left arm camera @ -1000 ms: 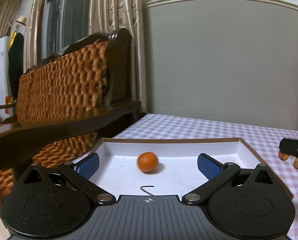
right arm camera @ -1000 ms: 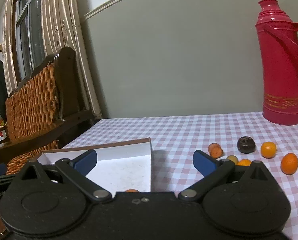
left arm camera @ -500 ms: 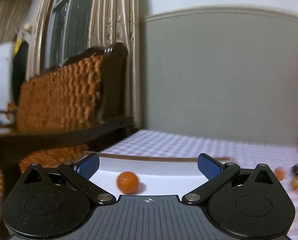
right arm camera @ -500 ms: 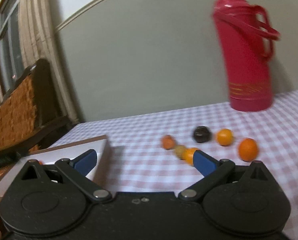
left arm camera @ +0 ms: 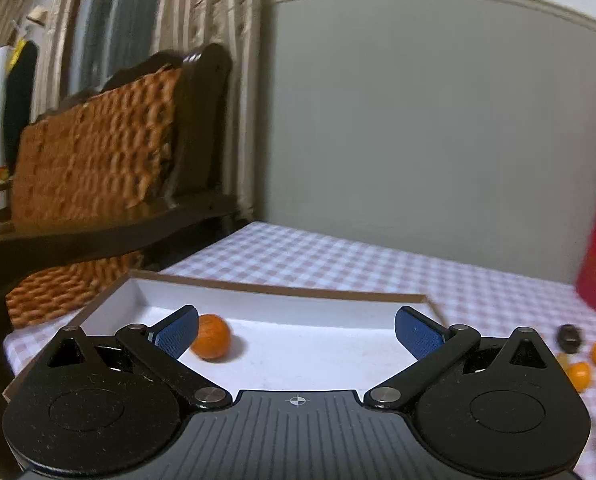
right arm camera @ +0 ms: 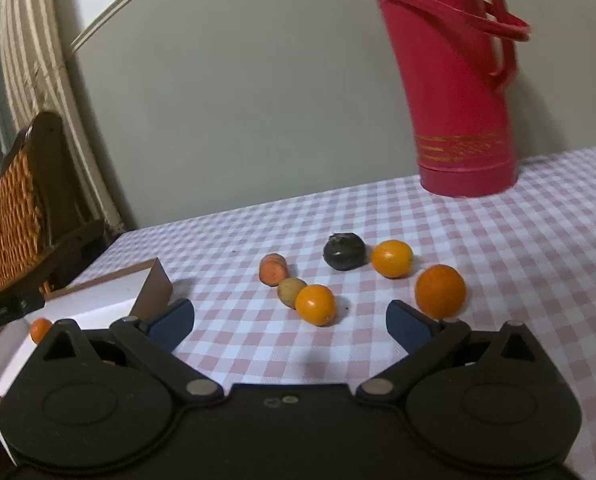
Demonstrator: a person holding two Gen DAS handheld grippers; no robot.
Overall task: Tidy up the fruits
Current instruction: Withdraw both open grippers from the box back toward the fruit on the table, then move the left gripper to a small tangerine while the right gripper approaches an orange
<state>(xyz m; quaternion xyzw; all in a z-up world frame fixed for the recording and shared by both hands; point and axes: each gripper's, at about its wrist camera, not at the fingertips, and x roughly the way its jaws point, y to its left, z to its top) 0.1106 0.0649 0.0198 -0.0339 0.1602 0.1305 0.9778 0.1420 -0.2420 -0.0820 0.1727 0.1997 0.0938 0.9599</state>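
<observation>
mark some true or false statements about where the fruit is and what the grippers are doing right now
1. One small orange fruit lies inside the white tray. True.
2. The right gripper is shut on an orange. False: its fingers are spread apart with nothing between them.
3. A dark, nearly black fruit sits among the loose fruit on the checked tablecloth. True.
4. The red thermos stands inside the tray. False: it stands on the tablecloth near the wall.
5. The left gripper holds the fruit in the tray. False: it is open, and the fruit lies just past its left finger.
</observation>
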